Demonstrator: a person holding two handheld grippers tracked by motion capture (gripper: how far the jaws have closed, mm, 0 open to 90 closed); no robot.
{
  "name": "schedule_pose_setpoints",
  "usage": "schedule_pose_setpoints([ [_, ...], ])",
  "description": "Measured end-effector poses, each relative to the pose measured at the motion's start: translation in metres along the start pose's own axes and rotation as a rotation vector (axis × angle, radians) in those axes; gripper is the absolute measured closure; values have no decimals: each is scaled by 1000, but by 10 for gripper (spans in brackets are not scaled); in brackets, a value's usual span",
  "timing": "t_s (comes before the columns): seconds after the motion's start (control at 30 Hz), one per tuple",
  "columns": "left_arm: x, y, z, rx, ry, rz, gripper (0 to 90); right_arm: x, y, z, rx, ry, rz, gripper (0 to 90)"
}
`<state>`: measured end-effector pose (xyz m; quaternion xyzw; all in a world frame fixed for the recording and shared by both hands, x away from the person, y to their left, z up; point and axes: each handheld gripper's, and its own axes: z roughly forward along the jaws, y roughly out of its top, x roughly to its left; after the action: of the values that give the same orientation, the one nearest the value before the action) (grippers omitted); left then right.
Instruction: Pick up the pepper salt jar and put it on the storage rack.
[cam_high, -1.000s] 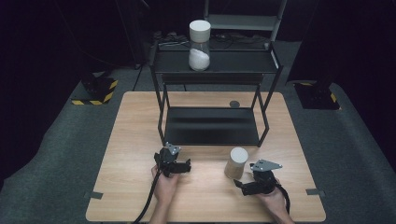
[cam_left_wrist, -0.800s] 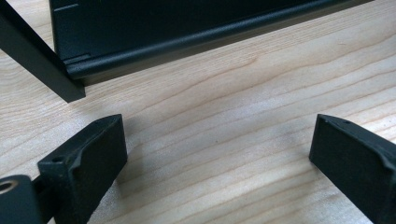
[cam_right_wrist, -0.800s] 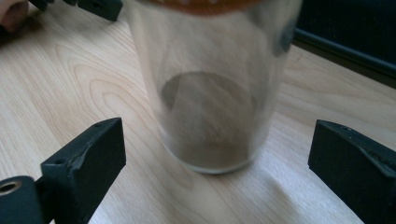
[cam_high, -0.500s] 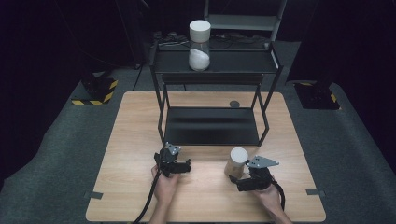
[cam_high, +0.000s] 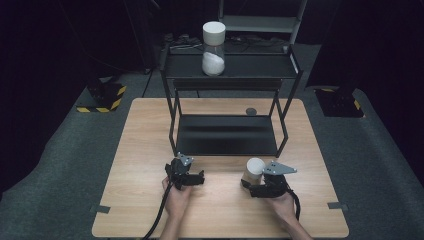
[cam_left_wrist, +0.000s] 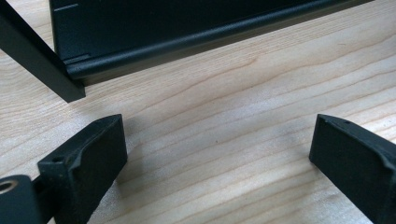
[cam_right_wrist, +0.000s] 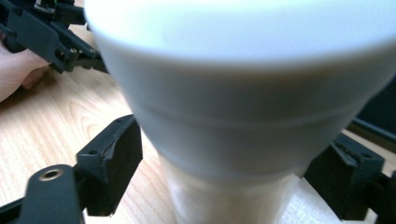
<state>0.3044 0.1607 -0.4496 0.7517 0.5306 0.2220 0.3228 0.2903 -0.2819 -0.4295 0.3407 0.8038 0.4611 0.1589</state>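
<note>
A jar with a white lid (cam_high: 254, 170) stands on the wooden table (cam_high: 150, 150) at the front right. My right gripper (cam_high: 250, 184) lies level beside it, and the jar (cam_right_wrist: 233, 93) is between its jaws. The jaws have just been closing; thin gaps still show between the pads (cam_right_wrist: 116, 158) and the glass. My left gripper (cam_high: 201, 179) rests on the table at the front centre, held by a hand. It is open (cam_left_wrist: 217, 140) over bare wood. A second white-lidded jar (cam_high: 213, 47), partly filled with white powder, stands on the rack's top shelf.
A black two-tier metal rack (cam_high: 227, 135) stands mid-table, and its lower shelf edge (cam_left_wrist: 187, 37) is just ahead of the left jaws. A small dark disc (cam_high: 251, 111) lies behind the rack. In the right gripper view the left gripper (cam_right_wrist: 51, 37) shows at top left.
The right gripper has slid left up to the jar, and its jaws have narrowed around it. The left gripper and both jars have stayed put.
</note>
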Motion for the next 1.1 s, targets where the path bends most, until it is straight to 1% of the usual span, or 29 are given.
schedule_pose_setpoints([
  [0.2,0,0,0,0,0,0,40,5,0,1,-11,-23,-29,239],
  [0.4,0,0,0,0,0,0,40,10,-4,-3,-43,-52,-47,316],
  [0.6,0,0,0,0,0,0,41,12,-4,-3,-48,-61,-61,325],
  [0.83,0,0,0,0,0,0,41,15,-6,-3,-55,-71,-59,330],
  [1.1,0,0,0,0,0,0,41,15,-1,-4,-38,-70,-63,333],
])
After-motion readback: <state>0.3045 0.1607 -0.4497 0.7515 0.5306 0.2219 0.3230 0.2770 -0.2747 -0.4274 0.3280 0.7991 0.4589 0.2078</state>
